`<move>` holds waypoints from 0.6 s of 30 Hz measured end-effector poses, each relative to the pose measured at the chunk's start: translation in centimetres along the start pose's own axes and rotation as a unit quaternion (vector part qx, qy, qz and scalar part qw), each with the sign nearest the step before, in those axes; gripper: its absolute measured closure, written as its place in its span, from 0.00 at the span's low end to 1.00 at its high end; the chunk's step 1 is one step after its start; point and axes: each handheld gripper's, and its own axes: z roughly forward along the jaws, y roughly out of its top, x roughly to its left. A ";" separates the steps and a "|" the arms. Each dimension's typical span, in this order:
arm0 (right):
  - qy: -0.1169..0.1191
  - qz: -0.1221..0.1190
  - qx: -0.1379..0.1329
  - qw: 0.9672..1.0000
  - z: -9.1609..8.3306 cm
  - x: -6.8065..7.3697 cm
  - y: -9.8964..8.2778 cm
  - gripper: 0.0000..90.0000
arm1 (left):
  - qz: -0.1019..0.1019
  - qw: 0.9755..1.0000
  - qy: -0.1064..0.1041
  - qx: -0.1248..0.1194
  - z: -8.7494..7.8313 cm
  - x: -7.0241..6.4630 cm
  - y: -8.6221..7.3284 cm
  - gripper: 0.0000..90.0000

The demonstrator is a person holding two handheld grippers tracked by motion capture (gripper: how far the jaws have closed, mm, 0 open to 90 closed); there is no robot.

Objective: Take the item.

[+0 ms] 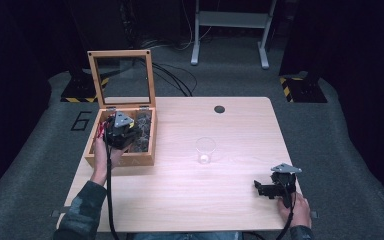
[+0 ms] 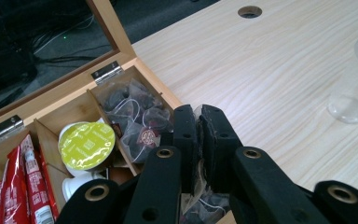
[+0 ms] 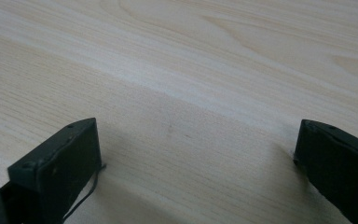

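A pale wood worktop (image 1: 240, 130) stands on grey carpet in a dark room, with a wooden box (image 1: 121, 159) at its left edge, glass lid raised, and a clear cup (image 1: 205, 150) near the middle. The left gripper (image 2: 198, 135) hangs over the box, its fingers (image 2: 185, 135) pressed together on a clear tea bag (image 2: 196, 182), above the compartment of tea bags (image 2: 137, 112) beside a green-lidded capsule (image 2: 86, 145) and red sachets (image 2: 25, 182). The right gripper (image 1: 267, 189) rests low over bare worktop near the front right corner, fingers (image 3: 60, 163) spread wide, nothing between them.
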 end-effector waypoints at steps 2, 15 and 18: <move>0.000 0.000 0.000 1.000 0.0 0.0 0.0 0.00 | 0.003 1.000 0.000 -0.003 -0.1 -0.2 0.2 0.94; 0.000 0.000 0.000 1.000 0.0 0.0 0.0 0.00 | 0.017 1.000 -0.011 -0.012 -0.2 -1.2 1.5 0.94; 0.000 -0.002 -0.001 1.000 0.0 0.0 0.0 0.00 | 0.020 1.000 -0.013 -0.012 -0.2 -1.4 1.7 0.94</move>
